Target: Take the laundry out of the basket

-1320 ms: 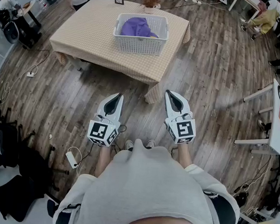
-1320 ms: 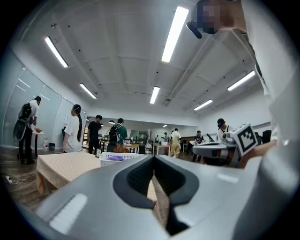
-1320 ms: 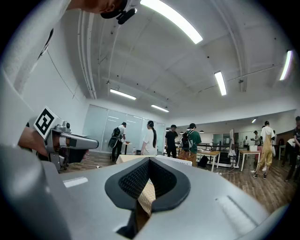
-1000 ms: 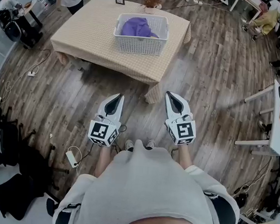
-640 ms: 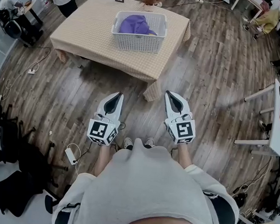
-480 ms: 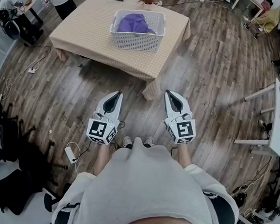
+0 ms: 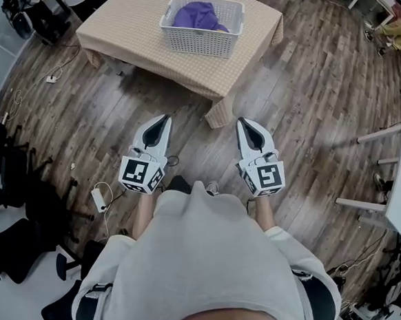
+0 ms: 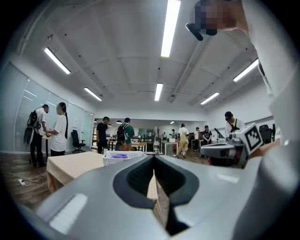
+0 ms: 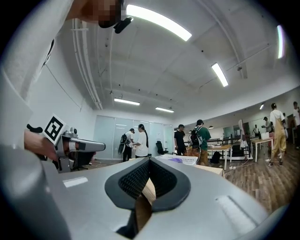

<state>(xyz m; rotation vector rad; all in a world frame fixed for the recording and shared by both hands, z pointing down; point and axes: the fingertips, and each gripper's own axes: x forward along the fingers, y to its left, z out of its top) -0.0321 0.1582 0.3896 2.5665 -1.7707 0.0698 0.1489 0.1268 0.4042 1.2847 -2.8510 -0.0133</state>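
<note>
A grey-brown wood-plank floor [image 7: 309, 95] is stretching across an open office. A person in a pale grey sweatshirt [image 7: 206, 260] is standing on it and holding both tools out level in front. The left gripper [image 7: 163, 120] is keeping its two grey jaws pressed together at the tips with nothing between them. The right gripper [image 7: 247, 124] is likewise closed and carrying nothing. Both are pointing forward across the planks and angling slightly toward each other. Next out, the draped near corner of a low tabletop covered in beige checked cloth [image 7: 128, 29] is showing between the two gripper tips in the head view. The white slatted plastic basket [image 7: 199, 44] is sitting further back on that cloth, well apart from both grippers. Its long side is facing the person, so its long axis is running across the line of approach. The crumpled purple laundry [image 7: 198, 14] is lying inside it, heaped toward the left half. The basket is appearing just left of the closed tips in the left gripper view and just right of them in the right gripper view. It is therefore lying ahead, between the two lines of aim. Neither arm is looking clearly nearer, though the heap is favouring the left one slightly. Beyond the tabletop, several people [image 8: 58, 131] are standing among desks.
</note>
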